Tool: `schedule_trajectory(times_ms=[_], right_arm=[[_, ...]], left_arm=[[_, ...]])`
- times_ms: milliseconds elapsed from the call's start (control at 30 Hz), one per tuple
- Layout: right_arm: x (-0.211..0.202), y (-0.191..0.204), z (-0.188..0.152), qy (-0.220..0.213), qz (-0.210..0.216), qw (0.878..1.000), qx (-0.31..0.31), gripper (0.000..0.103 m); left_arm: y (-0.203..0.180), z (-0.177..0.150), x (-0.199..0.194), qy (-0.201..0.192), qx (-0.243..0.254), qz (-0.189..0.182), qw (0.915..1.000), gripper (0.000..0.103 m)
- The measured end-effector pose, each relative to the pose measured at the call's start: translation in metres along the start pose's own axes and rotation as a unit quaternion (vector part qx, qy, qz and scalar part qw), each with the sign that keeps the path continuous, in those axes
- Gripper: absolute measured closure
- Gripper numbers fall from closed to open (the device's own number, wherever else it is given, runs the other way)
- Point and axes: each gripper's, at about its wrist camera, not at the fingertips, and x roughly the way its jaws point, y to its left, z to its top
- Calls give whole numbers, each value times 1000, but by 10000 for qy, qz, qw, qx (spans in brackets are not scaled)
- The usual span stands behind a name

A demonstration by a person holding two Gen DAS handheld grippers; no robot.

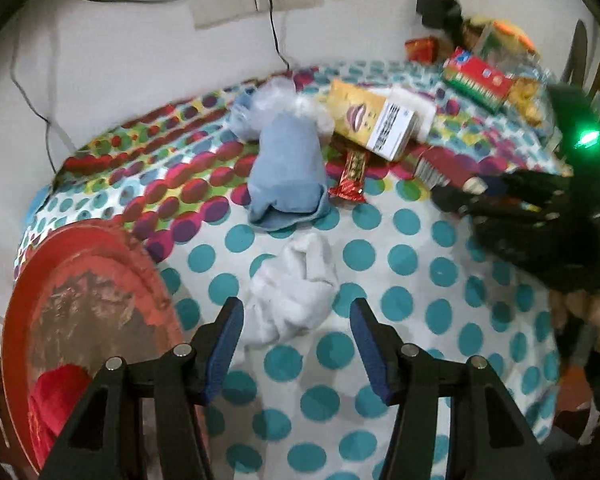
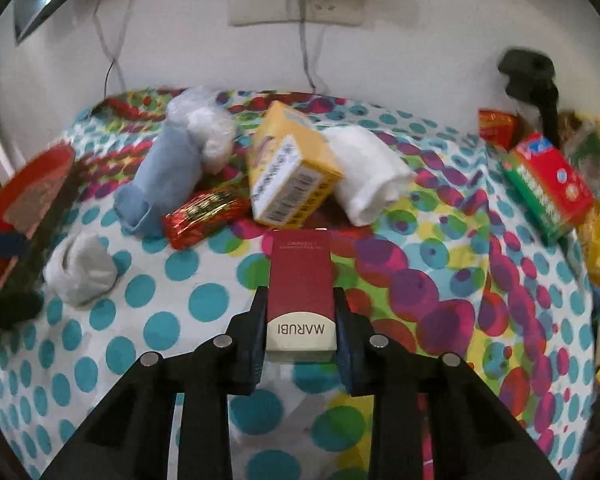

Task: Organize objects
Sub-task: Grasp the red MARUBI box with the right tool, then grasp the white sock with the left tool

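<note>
Near the middle of the dotted tablecloth [image 2: 440,240], the right gripper [image 2: 300,316] clamps a red box [image 2: 301,280]. Left gripper [image 1: 296,320] hangs released over a white sock [image 1: 296,280], beside the red plate [image 1: 88,280].

Left gripper [image 1: 296,330]: black angular frame, triangular cut-outs in the arms, four round silver pivot pins, blue pads [image 1: 228,344] lining both fingers.
Right gripper [image 2: 300,320]: identical black frame, four silver pins, dark blue pads [image 2: 342,344]. Seen from the left wrist, its black body carries a lit green lamp.
</note>
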Motion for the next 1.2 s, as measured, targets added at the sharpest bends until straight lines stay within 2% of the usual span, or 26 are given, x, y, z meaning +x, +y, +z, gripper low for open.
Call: schedule_trajectory(times_ms=[133, 300, 367, 467, 667, 1000, 1200], right_arm=[[1, 4, 1, 15, -60, 10000, -75, 74], [1, 6, 0, 23, -93, 9999, -142, 72], [1, 6, 0, 22, -112, 9998, -144, 71], [1, 8, 0, 27, -149, 9997, -178, 71], [1, 8, 0, 30, -170, 9997, -194, 71], [1, 9, 0, 33, -199, 9996, -216, 71], [2, 9, 1, 36, -211, 9995, -228, 71]], left_arm=[[-5, 6, 19, 148, 37, 136, 9998, 46], [-5, 7, 25, 52, -68, 377, 9993, 47], [-2, 8, 23, -19, -198, 384, 9991, 66], [4, 9, 19, -13, -436, 246, 9987, 69], [-3, 4, 9, 17, -441, 187, 9989, 69], [-7, -6, -21, -207, -667, 213, 9973, 69], [3, -13, -44, -296, -939, 463, 9941, 69]])
